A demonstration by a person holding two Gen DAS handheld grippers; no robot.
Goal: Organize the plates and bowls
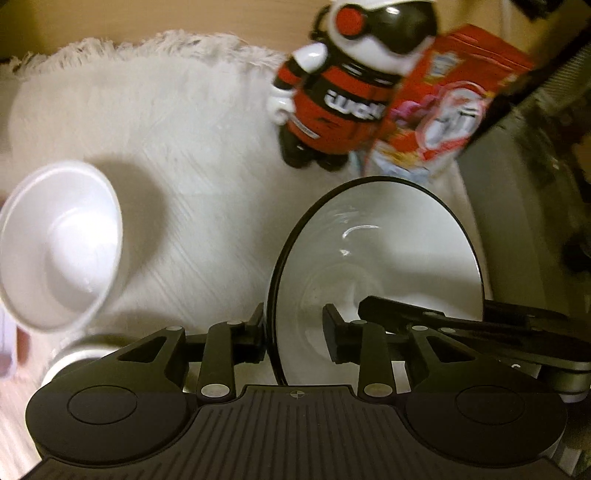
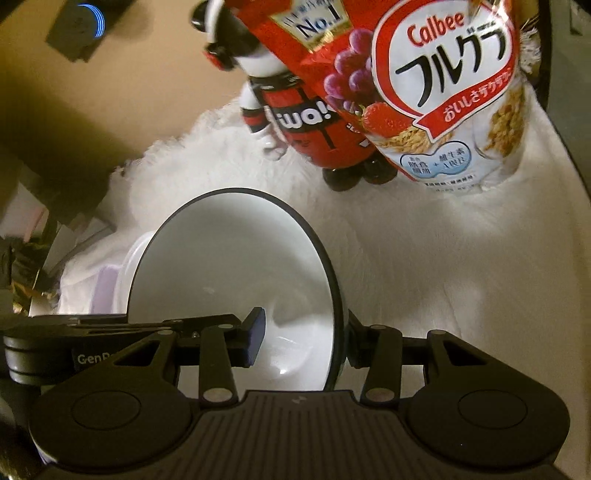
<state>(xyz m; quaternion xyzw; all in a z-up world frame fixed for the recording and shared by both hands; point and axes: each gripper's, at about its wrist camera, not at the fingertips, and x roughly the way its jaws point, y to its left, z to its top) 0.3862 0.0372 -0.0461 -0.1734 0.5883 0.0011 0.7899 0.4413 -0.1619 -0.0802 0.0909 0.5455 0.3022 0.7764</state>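
Note:
A white bowl with a black rim [image 1: 384,251] is held between both grippers above a white fluffy cloth [image 1: 177,122]. My left gripper [image 1: 295,332] straddles its left rim, one finger outside and one inside. My right gripper [image 2: 303,339] straddles its right rim [image 2: 236,266] the same way. A plain white bowl [image 1: 59,243] sits at the left in the left wrist view, tilted toward the camera, atop a white round base [image 1: 74,360]. In the right wrist view a pale bowl edge [image 2: 129,258] shows behind the held bowl.
A red, black and white robot figurine [image 1: 340,85] and a red Calbee cereal bag [image 2: 443,85] stand at the back of the cloth. A dark device with a blue light [image 2: 83,27] lies on the tan table. A dark edge [image 2: 569,140] borders the right.

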